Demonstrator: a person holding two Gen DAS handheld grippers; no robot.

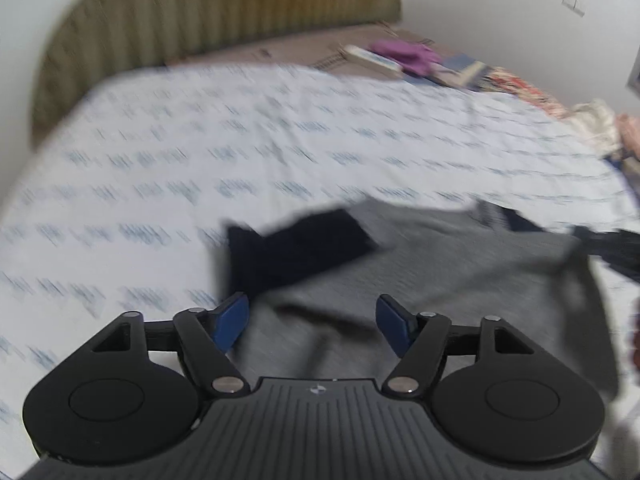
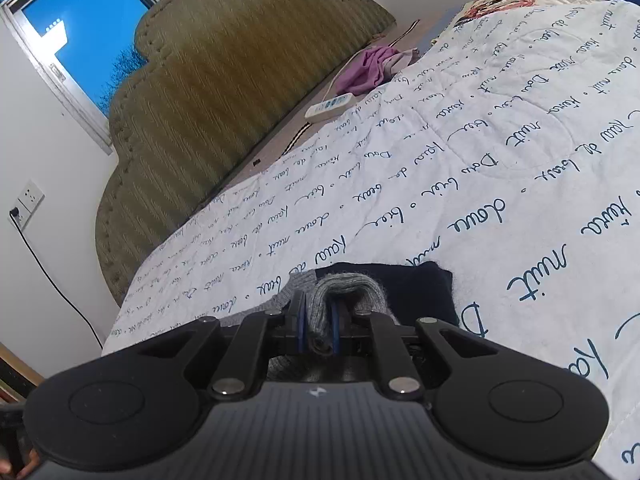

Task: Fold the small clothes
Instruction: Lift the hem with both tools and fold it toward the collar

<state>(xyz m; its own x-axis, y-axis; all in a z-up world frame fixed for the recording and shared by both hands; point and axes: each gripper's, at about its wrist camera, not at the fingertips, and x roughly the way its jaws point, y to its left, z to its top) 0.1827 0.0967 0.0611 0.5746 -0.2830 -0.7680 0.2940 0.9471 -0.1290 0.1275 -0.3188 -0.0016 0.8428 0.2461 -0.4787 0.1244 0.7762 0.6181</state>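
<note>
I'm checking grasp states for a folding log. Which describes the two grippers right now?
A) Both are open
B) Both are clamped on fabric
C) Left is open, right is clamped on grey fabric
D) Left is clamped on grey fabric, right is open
C: the left gripper has its blue fingers spread wide with nothing between them above the grey garment, while the right gripper is closed on a bunched fold of that grey knit.

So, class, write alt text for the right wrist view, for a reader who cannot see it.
The right gripper is shut on a fold of grey knitted garment, lying on a white quilt printed with blue handwriting. A dark navy part of the clothing lies just beyond the fingers, and a green padded headboard and a window fill the background.
</note>
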